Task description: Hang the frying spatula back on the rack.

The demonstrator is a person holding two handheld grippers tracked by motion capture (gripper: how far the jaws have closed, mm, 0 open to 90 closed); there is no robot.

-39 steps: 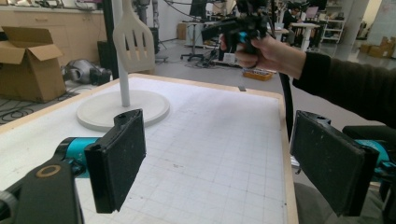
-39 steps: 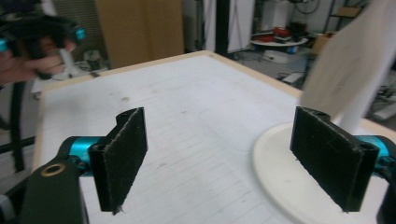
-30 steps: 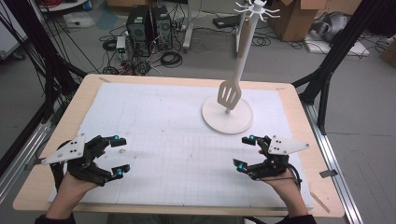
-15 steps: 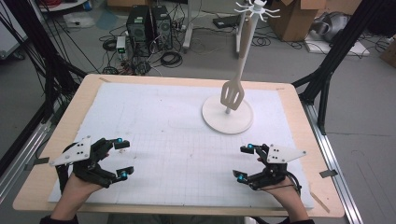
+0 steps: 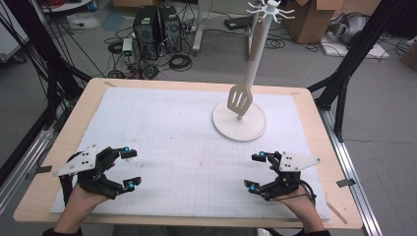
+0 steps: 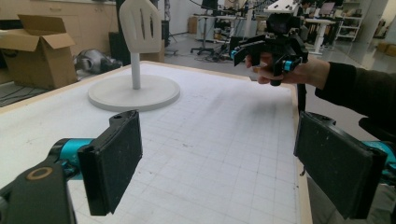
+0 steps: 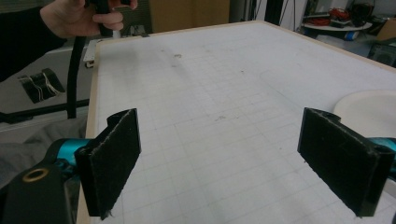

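Spatula (image 5: 240,100) hangs on the white stand (image 5: 239,123) at the upper right of the high view, its slotted blade low against the pole and just above the round base; in the left gripper view the blade (image 6: 138,25) shows at the top left. It looks like a thin, pale, stiff piece, probably wood or plastic, so it should be light and unlikely to bend or break under a firm pinch. The smooth flat faces could slip, and the handle runs close along the pole, so the best hold is likely on the handle just above the blade, pads across its flat sides, lifting upward to free it from the hook. The stand looks top-heavy and may tip if pulled sideways. The left claw (image 5: 127,168) sits at the lower left of the desk (image 5: 305,105), jaws spread wide and empty. The right claw (image 5: 255,171), at the lower right, is likewise spread and holds nothing. Both are well apart from the spatula.
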